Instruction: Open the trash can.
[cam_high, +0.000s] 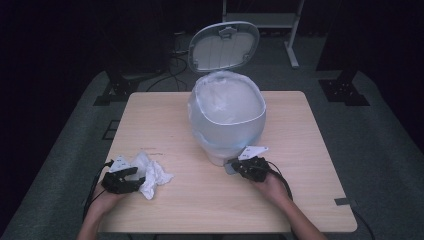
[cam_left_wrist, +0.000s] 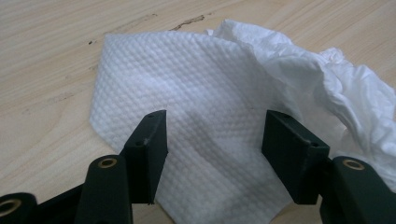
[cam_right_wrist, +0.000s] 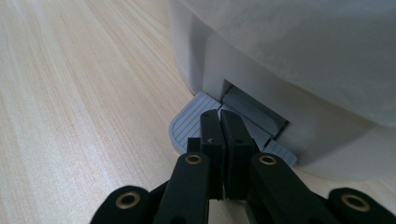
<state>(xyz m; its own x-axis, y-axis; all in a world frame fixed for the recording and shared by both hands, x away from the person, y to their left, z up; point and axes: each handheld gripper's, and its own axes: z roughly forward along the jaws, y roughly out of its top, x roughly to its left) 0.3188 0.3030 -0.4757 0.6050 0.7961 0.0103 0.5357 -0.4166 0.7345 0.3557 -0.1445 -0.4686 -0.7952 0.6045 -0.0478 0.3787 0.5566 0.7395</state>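
Right gripper (cam_right_wrist: 219, 122), jaws together, presses the bin (cam_high: 227, 117) pedal (cam_right_wrist: 187, 122); left gripper (cam_left_wrist: 212, 135), jaws apart astride the tissue (cam_left_wrist: 187, 121), should close low on it.

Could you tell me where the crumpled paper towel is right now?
In the high view, the paper towel lies near the table's front left, beside the open left hand-held gripper.

Dark lab: lone table (cam_high: 310, 150), stand feet (cam_high: 345, 90), floor cables (cam_high: 172, 70).

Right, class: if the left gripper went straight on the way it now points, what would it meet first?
The white paper towel on the table. The left gripper is open with the towel lying between and ahead of its fingers, probably just below them.
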